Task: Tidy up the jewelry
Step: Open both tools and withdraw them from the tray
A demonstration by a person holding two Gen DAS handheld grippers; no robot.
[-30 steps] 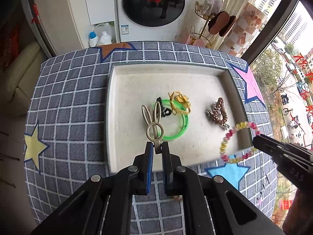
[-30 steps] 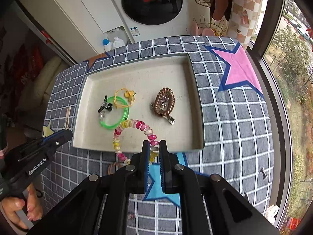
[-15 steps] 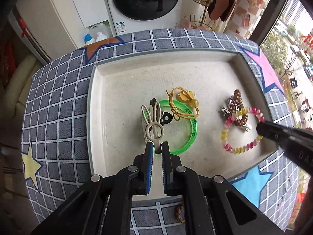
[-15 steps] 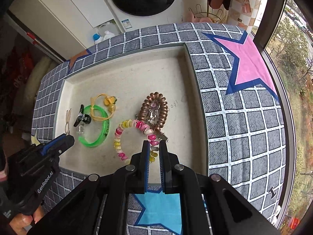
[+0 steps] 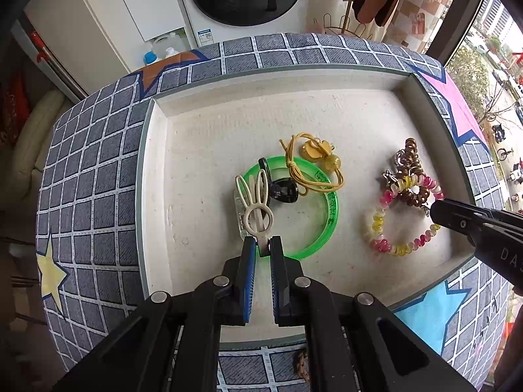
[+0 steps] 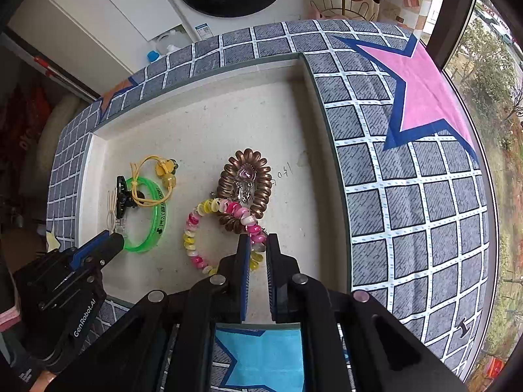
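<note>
Inside the shallow cream tray (image 5: 157,176), five pieces of jewelry show. One cream rabbit-ear hair clip (image 5: 256,201) lies with its long axis running away from the left camera, ears pointing to the tray's far wall; its near end is pinched between the pressed-together blue-padded fingers of the left hand-held gripper (image 5: 262,245). It rests over the left edge of one green bangle (image 5: 330,209), beside one black clip (image 5: 283,191). One yellow elastic tie with beads (image 5: 313,163) lies across the bangle's far side. To the right, one pink-and-yellow coil bracelet (image 6: 209,225) is nipped at its near right curve by the right hand-held gripper (image 6: 258,245), jaws drawn close upon it; its loop spreads leftward and overlaps one brown coil hair tie (image 6: 245,186), whose long axis points toward the far wall. The tray sits on a tabletop under a grey checked cloth with coloured stars (image 6: 408,170).
</note>
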